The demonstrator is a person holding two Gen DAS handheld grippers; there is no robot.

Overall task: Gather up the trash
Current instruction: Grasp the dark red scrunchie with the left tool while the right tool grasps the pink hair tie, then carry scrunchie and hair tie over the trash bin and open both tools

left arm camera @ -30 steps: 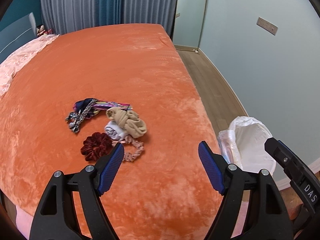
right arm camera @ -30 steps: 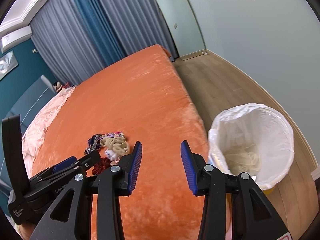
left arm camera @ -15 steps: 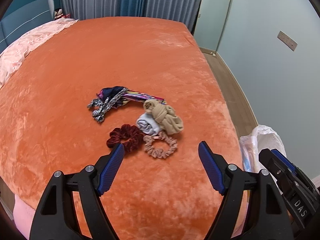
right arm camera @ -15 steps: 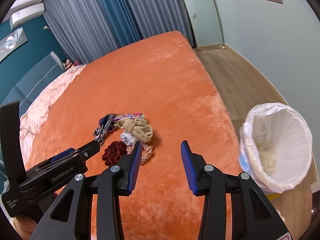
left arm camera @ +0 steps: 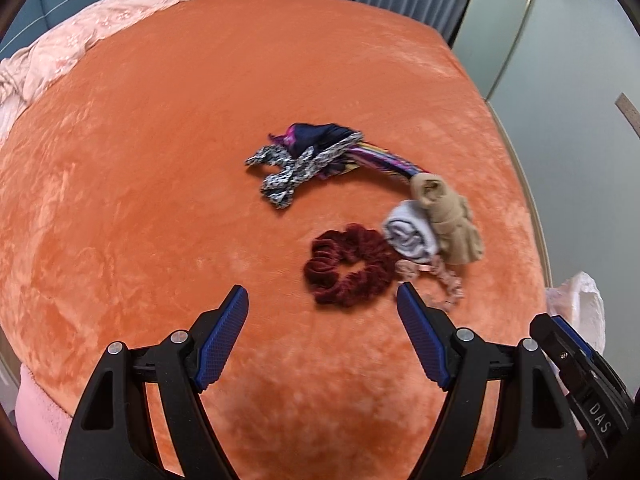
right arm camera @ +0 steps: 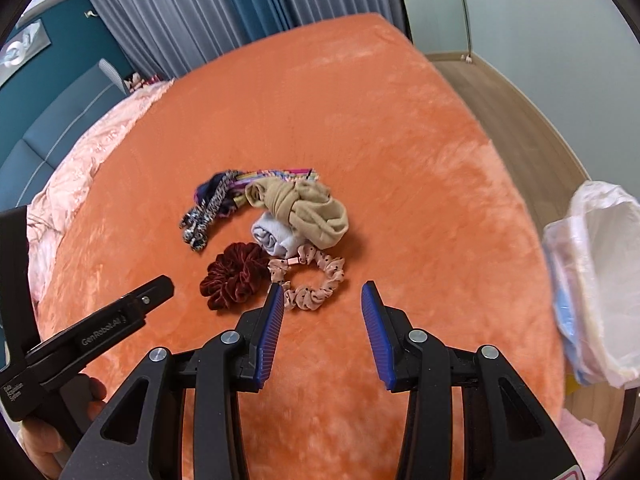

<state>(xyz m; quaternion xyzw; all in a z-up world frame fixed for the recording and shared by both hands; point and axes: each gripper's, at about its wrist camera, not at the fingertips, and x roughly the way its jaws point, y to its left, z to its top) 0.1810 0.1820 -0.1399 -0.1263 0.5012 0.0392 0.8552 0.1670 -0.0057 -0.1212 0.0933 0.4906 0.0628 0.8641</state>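
Both tongs are held released and empty — the left gripper (left arm camera: 322, 300), the right gripper (right arm camera: 322, 296). At frame centre the dark red scrunchie (left arm camera: 347, 267) lies on the orange bedspread (left arm camera: 160, 160); it is judged soft and light, best pinched across its ruffled ring.

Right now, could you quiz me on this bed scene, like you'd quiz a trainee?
1. True or false: the left gripper is shut on the red scrunchie.
2. Which touches the white roll? A) tan bundle B) bin C) pillow
3. Fill in: the pink scrunchie lies on the orange ____.

Key: 1 false, both grippers are open and empty, the right gripper too. 2 A. 3 blanket.
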